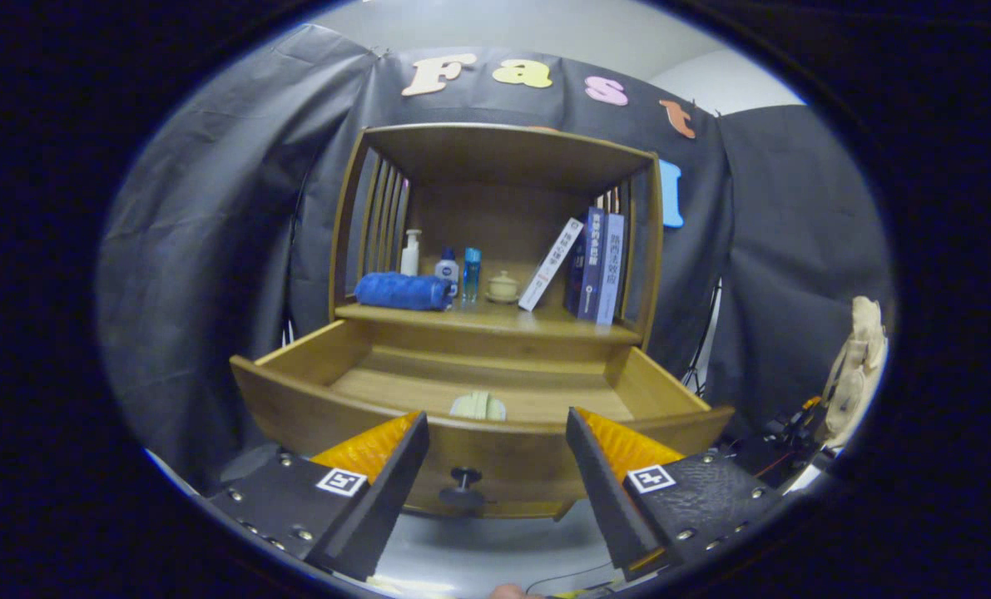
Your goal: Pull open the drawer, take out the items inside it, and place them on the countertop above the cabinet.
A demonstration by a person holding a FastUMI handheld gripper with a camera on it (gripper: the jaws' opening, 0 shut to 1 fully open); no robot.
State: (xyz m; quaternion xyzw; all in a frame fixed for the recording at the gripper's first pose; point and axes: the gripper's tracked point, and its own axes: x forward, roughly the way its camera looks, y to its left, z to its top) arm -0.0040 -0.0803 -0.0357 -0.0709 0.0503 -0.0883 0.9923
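The wooden cabinet's drawer (312, 399) stands pulled out toward me, its dark knob (463, 487) low on the front panel between my fingers. Inside, just behind the front panel, a small pale green item (478, 406) lies on the drawer floor, partly hidden by the panel. My gripper (495, 428) hovers open in front of the drawer, fingers spread wide and apart from the knob and the item, holding nothing. The countertop (495, 319) above the drawer carries a rolled blue towel (403, 291), three small bottles (447, 269), a small lidded cup (503, 286) and books (595, 266).
A slatted upper frame (503, 150) roofs the countertop. Free room on the countertop lies in front of the cup, between the towel and the leaning white book (551, 264). A beige object (857, 366) and cables sit off to the right of the cabinet.
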